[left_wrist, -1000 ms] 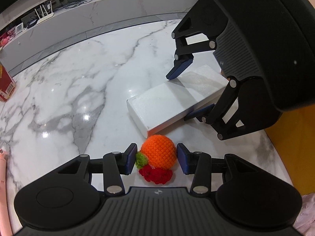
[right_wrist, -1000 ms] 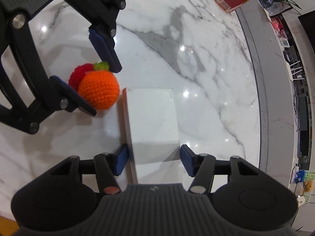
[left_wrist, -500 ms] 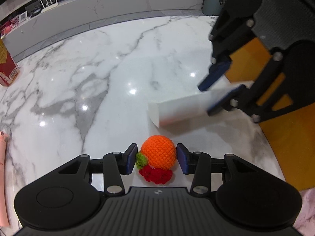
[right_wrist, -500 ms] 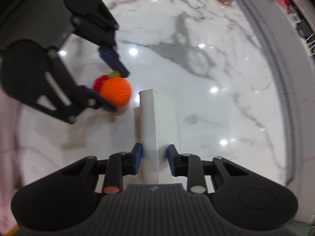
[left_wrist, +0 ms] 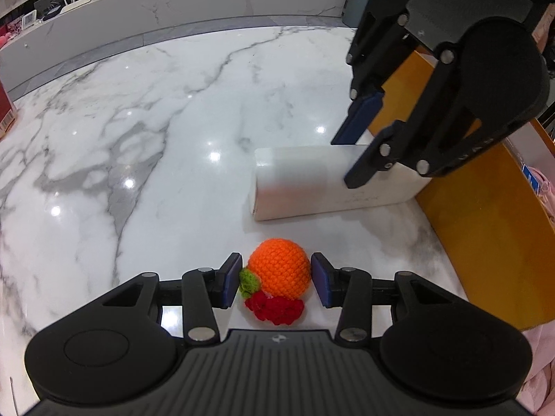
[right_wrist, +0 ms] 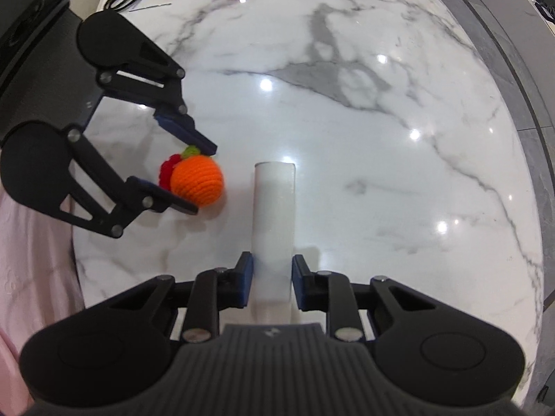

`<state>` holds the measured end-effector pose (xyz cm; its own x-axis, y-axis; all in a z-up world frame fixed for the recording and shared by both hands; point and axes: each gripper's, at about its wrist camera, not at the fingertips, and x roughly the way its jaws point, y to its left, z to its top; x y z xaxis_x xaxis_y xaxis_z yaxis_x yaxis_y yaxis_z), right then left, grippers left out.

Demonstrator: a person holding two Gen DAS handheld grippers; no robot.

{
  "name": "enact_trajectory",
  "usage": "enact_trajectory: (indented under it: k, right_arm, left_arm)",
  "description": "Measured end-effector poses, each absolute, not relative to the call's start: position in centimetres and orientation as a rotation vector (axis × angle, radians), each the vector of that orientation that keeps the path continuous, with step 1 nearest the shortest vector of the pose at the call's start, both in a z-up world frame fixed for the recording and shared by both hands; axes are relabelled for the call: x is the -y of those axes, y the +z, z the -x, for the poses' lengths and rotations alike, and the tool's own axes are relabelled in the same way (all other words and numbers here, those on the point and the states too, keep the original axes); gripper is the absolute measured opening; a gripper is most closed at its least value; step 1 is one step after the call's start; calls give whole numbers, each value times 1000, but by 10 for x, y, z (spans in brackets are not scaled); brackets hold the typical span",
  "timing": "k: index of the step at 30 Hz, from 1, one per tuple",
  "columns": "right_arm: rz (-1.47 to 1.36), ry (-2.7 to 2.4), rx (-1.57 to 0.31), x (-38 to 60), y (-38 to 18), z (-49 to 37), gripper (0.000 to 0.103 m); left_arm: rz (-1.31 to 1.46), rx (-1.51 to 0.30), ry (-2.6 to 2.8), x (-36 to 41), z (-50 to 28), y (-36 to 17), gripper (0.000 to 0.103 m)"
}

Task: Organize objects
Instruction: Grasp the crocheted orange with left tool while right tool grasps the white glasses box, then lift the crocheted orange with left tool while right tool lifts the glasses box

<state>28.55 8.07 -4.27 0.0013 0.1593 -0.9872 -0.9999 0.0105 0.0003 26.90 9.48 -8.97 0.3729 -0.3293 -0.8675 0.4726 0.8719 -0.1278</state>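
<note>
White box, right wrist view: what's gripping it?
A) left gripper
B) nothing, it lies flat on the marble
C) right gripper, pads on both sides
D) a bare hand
C: the right gripper has a blue pad pressed on each side of the white box, which stands on edge.

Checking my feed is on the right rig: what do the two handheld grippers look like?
Both look alike. The left gripper and right gripper have matte black bodies with a ribbed grey top plate bearing a small logo, round black side housings, black linkage arms with silver pivot pins, and flat dark blue pads on the fingers. No cables show. Pink fabric sits alongside.
</note>
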Motion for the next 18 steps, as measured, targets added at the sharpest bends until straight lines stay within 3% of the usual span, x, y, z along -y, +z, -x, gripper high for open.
enact_trajectory:
  k: [4, 10, 18]
  right_arm:
    - [1110, 1269, -1062, -82, -43, -293, 25]
    - [995, 1391, -1194, -78, -43, -306, 23]
    - [1099, 1322, -1119, -80, -35, -308, 23]
  left_arm:
    - [-133, -1070, -528, -91, -275, -90, 50]
    - [-105, -1065, -560, -87, -280, -88, 50]
    - [-109, -1036, -575, -78, -282, -80, 50]
